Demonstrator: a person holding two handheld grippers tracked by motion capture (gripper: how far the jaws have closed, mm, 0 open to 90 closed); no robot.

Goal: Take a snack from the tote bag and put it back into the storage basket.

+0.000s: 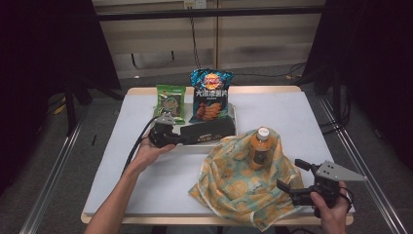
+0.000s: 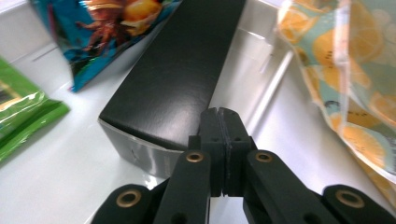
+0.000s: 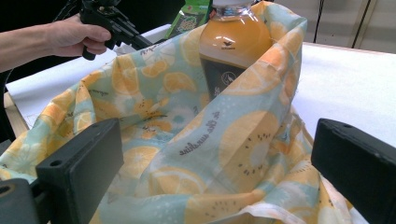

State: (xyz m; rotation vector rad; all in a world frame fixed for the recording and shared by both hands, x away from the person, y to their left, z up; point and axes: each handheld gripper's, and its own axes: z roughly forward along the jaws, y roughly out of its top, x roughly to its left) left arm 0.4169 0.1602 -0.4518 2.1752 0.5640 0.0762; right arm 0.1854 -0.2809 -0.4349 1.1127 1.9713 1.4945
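Note:
A long black box [image 1: 209, 130] [image 2: 182, 70] lies in a white tray [image 1: 195, 147]. My left gripper [image 1: 179, 139] [image 2: 222, 114] is at the box's near left end, jaws pressed together with nothing visible between them, tips over the box's corner. An orange-patterned cloth bag [image 1: 234, 180] [image 3: 187, 140] stands open in front, with an orange drink bottle [image 1: 260, 146] [image 3: 233, 42] upright inside. My right gripper [image 1: 292, 176] [image 3: 217, 163] is held open at the bag's right side, facing the cloth, apart from it.
A blue crisp bag [image 1: 211, 95] [image 2: 107, 28] and a green snack packet [image 1: 170, 102] [image 2: 18, 112] stand at the tray's back. The tray rim [image 2: 275, 88] runs between box and cloth bag. The white table [image 1: 292, 112] reaches its front edge just below the right gripper.

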